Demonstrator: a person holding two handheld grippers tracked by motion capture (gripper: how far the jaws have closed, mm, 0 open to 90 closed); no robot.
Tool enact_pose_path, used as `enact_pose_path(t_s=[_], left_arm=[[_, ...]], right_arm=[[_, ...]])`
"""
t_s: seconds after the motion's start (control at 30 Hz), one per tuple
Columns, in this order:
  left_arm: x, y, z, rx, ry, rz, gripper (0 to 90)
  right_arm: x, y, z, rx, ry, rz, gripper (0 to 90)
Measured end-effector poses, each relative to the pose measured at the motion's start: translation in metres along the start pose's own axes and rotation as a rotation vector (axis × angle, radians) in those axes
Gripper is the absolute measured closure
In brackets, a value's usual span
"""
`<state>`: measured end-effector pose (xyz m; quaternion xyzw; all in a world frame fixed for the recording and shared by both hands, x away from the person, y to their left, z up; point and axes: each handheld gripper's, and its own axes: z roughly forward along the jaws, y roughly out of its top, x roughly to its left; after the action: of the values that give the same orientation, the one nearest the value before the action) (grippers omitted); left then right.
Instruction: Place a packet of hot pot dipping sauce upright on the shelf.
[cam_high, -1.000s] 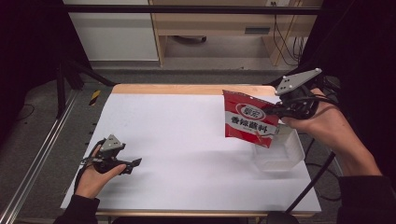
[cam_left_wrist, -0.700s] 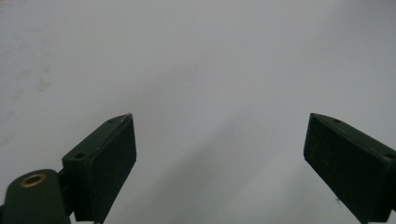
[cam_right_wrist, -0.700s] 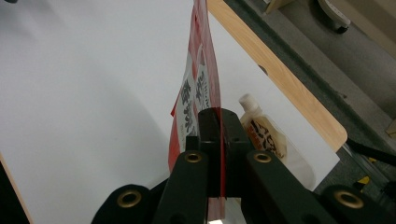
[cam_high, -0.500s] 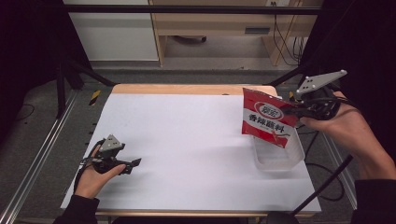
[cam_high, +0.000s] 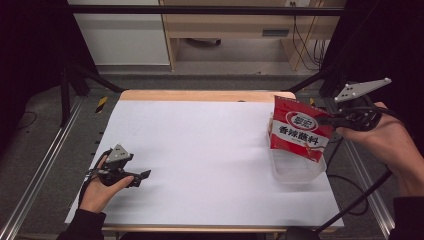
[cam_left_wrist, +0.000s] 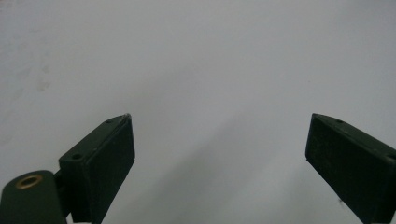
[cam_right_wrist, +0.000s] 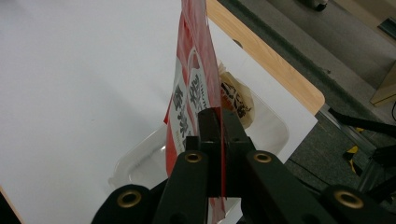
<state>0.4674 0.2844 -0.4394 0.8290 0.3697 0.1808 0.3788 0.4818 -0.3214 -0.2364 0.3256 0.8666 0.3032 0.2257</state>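
High view shows my right tongs (cam_high: 334, 120), clamped on the red packet (cam_high: 299, 127), have carried it right, above the clear box (cam_high: 295, 167), so lowering comes next, while my left tongs (cam_high: 142, 176) rest open, empty, on the surface (cam_high: 200, 150).

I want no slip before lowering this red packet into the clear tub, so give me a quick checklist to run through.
1. Right gripper clamped on the red packet: ok.
2. Packet hangs above the clear tub: ok.
3. Room in the tub: cannot tell; a brown packet already lies in it.
4. Left gripper away from the tub, jaws open: ok.
5. Tub fully on the table: ok, though close to its edge.
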Motion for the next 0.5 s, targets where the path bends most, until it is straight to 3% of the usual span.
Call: enact_pose_path(t_s=[0.5], left_arm=[[0.0002,-0.0004,-0.0009,-0.002,-0.001,0.000,8.3]], right_arm=[[-0.0011,-0.0103,0.0075,0.011,-0.001,0.024,90.0]])
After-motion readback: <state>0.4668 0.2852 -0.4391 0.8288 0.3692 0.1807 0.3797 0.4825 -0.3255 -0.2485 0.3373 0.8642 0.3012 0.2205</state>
